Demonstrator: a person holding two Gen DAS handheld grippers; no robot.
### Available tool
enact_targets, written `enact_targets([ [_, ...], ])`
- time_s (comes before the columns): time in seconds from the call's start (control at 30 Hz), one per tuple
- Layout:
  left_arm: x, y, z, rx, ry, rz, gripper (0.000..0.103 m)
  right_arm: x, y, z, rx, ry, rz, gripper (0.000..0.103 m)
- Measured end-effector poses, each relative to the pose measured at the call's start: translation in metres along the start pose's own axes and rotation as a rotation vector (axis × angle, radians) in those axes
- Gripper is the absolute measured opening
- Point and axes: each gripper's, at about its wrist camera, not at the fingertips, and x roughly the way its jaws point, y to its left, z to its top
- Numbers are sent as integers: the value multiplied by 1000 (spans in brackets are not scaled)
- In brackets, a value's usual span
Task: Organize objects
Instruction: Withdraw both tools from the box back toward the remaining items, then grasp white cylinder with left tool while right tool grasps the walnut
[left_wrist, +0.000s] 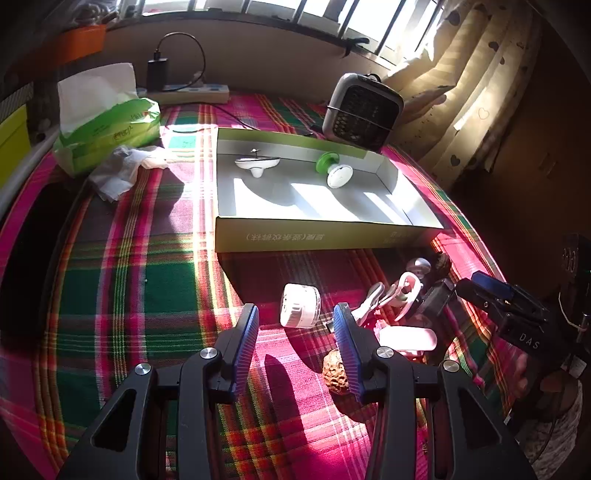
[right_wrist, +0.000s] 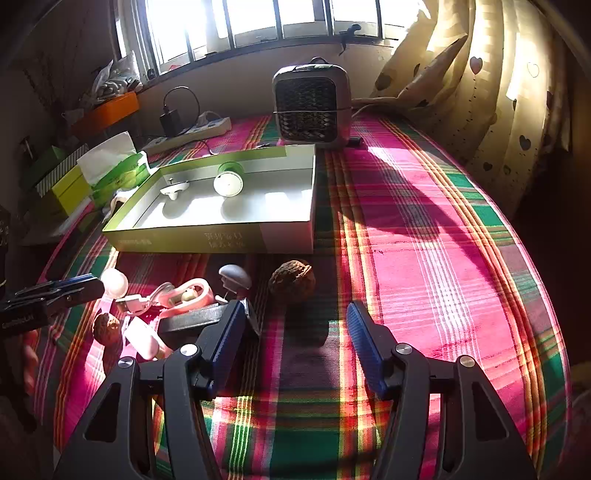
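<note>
Both my tongs gape wide, holding nothing: left tongs (left_wrist: 295, 314) sit just short of a white puck (left_wrist: 300, 305), right tongs (right_wrist: 295, 314) just short of a walnut (right_wrist: 291, 280).

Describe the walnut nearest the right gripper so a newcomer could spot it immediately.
Start at the shallow green-sided box on the plaid cloth. Just in front of its near right corner sits the walnut, alone on a dark stripe. Unlike the second walnut, tucked among the pink and white gadgets, it stands apart from the pile.

"DAS" on right gripper (left_wrist: 491, 291)
</note>
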Motion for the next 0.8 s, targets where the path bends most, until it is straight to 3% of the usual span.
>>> enact_targets([
  [0.8, 20, 2, 7, 13, 31, 24, 40, 27, -12, 15, 40, 46, -14, 59],
])
